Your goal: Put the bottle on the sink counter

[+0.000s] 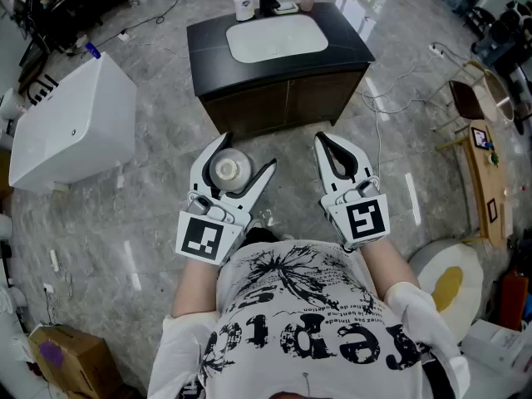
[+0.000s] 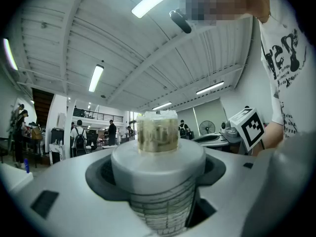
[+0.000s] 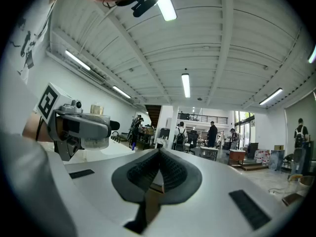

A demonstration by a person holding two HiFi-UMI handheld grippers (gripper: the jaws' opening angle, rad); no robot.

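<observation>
Now the left claw point(image 1: 247, 153) grips a bottle point(image 1: 230, 169), which stands upright between its jaws with a white collar on top; what it holds cannot be made out. Just right of it, the right claw point(image 3: 159, 157) has its jaws pressed together. Well ahead of both stands the dark sink counter point(image 1: 208, 44) with its white basin point(image 1: 276, 37). A pump bottle point(image 1: 243, 5) stands at the basin's far left corner.
</observation>
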